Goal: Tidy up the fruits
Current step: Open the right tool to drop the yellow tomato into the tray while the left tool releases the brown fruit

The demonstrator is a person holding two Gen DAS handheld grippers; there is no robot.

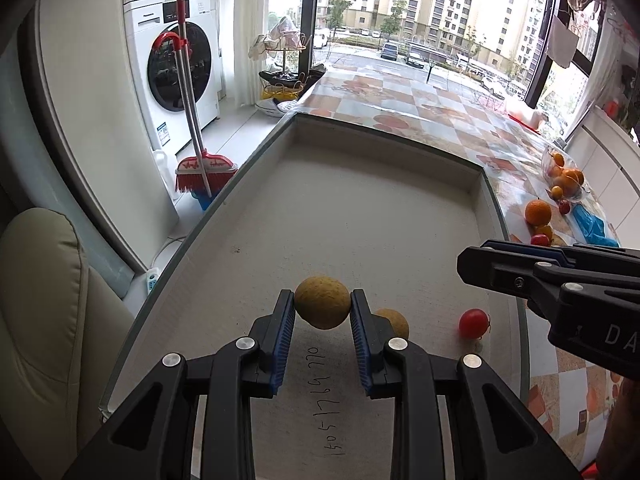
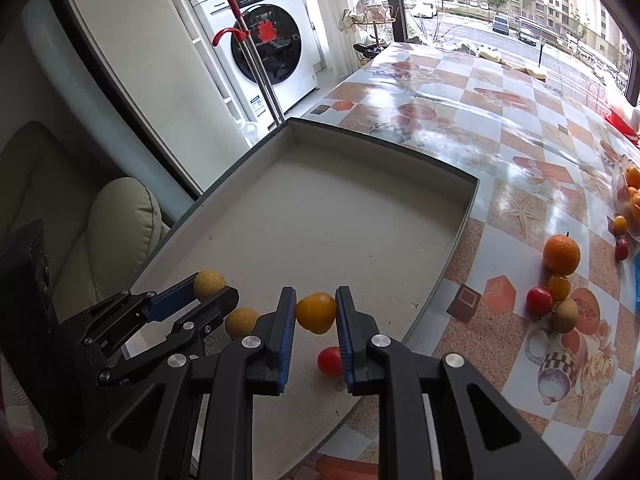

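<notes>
My left gripper (image 1: 322, 304) is shut on a tan round fruit (image 1: 322, 302) and holds it above the near end of the shallow beige tray (image 1: 384, 136). It also shows in the right wrist view (image 2: 216, 286) at the left, with that fruit (image 2: 209, 282). My right gripper (image 2: 316, 304) is shut on a small yellow-orange fruit (image 2: 315, 312) above the tray (image 2: 380, 148). A second tan fruit (image 1: 396, 320) (image 2: 241, 321) and a red cherry tomato (image 1: 474, 323) (image 2: 329, 361) lie in the tray.
On the patterned tablecloth at the right lie an orange (image 2: 561, 255), a red tomato (image 2: 539, 300), a small yellow fruit (image 2: 559, 287) and a tan fruit (image 2: 565, 315). A glass bowl (image 1: 549, 159) holds more fruit. A washing machine (image 1: 176, 68), a broom (image 1: 206, 168) and a cushioned chair (image 1: 44, 320) stand left.
</notes>
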